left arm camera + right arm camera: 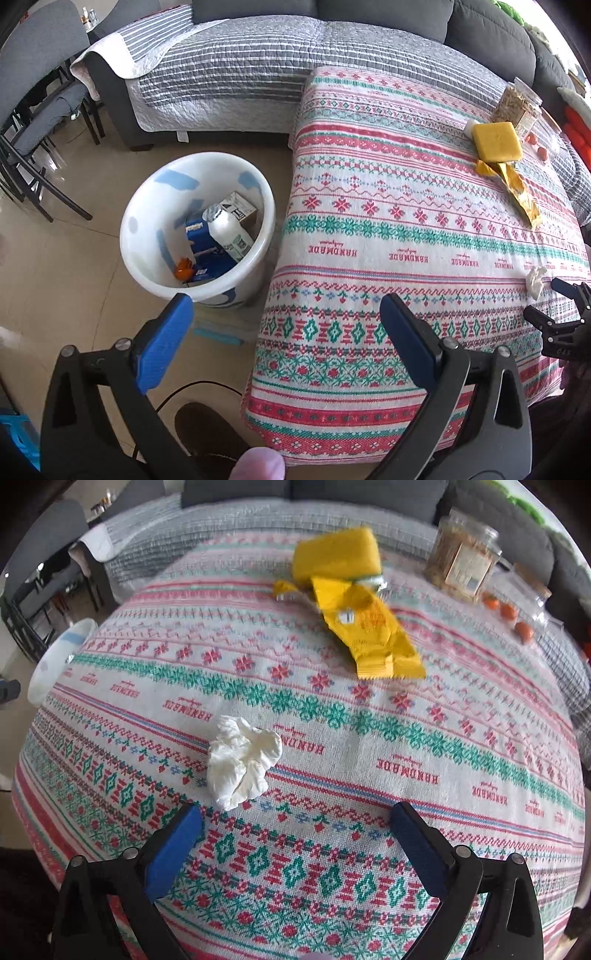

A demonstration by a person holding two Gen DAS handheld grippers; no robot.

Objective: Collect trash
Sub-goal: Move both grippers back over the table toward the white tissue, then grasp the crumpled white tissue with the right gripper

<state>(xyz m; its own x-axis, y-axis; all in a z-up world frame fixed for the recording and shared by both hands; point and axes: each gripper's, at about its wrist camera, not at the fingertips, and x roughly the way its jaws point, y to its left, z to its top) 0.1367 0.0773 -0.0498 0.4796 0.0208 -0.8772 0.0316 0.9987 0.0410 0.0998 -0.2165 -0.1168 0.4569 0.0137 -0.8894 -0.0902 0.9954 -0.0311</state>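
The table cloth [332, 849] at the bottom has red, green and white stripes with little flowers. The crumpled tissue [242, 762] is white, the wrapper [373, 635] up top is yellow, and the bucket [147, 236] is white with blue patches.

Both grippers [295, 823] — black frames, silver screws — carry blue-padded jaws.

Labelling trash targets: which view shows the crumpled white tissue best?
Right wrist view: the crumpled white tissue lies large and sharp on the tablecloth, just ahead of the open right gripper. In the left wrist view it is only a small white scrap near the right edge.
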